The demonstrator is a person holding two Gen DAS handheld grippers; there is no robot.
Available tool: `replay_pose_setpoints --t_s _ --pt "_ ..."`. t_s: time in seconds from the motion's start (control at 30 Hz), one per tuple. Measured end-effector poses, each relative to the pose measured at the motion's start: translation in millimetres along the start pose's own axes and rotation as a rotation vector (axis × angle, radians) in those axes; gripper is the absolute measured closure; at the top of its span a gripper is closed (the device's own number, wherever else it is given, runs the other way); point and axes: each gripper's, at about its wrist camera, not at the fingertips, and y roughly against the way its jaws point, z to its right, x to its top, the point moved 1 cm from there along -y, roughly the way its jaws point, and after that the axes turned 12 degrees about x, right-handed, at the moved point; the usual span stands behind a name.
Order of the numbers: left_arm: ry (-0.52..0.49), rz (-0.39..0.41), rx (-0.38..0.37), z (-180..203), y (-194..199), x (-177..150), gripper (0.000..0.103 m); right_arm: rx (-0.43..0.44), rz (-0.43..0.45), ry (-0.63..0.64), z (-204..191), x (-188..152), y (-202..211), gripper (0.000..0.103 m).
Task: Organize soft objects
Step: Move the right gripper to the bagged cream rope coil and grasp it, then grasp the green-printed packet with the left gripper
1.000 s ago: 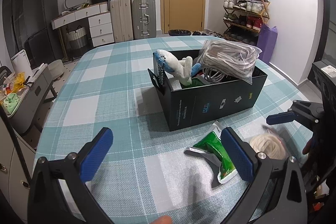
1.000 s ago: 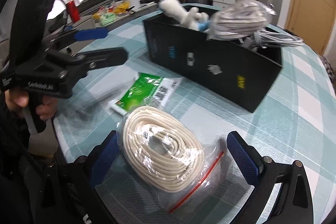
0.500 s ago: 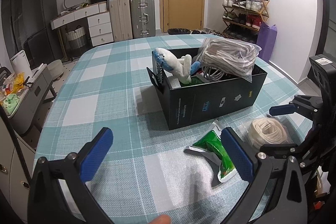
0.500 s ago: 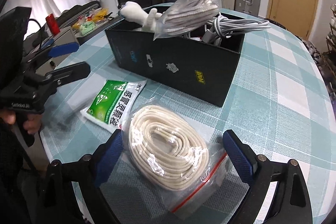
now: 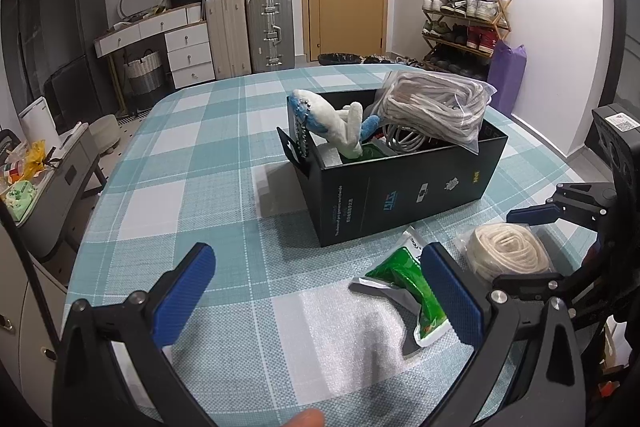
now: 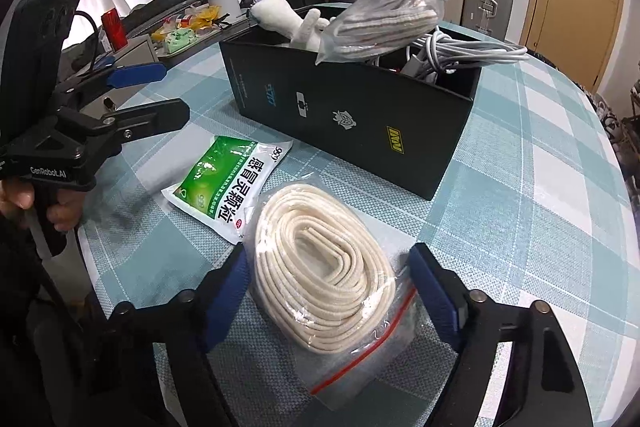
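Note:
A clear bag of coiled cream rope [image 6: 324, 275] lies on the checked tablecloth, also in the left wrist view [image 5: 506, 253]. My right gripper [image 6: 328, 291] is open with its jaws on either side of the bag; I cannot tell if the pads touch it. A green-and-white pouch [image 6: 232, 183] lies beside the bag, also in the left wrist view [image 5: 408, 283]. A black box [image 5: 400, 191] holds a white-and-blue plush toy [image 5: 328, 123], a bagged grey rope [image 5: 436, 107] and white cables [image 6: 472, 53]. My left gripper [image 5: 320, 295] is open and empty above the table.
The table [image 5: 192, 155] has a rounded front edge. Beyond it stand suitcases [image 5: 248, 27], white drawers [image 5: 184, 51], a shoe rack [image 5: 464, 15] and a grey side cart [image 5: 48, 179] with clutter at the left.
My right gripper has moved forward over the rope bag and its jaws have narrowed around it. The left gripper has hardly moved.

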Motion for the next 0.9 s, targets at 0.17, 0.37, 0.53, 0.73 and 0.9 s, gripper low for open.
replay_pose_setpoints --t_s 0.17,0.37,0.53,0.73,0.9 --pt "-0.003 -0.003 0.0 0.6 0.7 -0.6 0.0 0.011 0.008 0.019 -4.2 1.4 -0.1 0.045" --pt "-0.016 -0.018 -0.012 4.7 0.2 -1.1 0.0 0.025 0.036 0.038 -10.3 3.3 6.0 0.054" --pt "-0.032 -0.062 -0.056 12.5 -3.1 -1.9 0.0 0.059 0.109 0.054 -16.4 5.9 23.2 0.054" --pt "-0.086 -0.104 -0.058 32.4 -7.6 -3.9 0.0 0.063 0.167 0.063 -19.5 6.1 38.2 0.054" --pt "-0.09 -0.15 -0.069 48.5 -14.8 -1.0 0.0 0.055 0.2 0.061 -14.4 6.8 49.4 0.054"
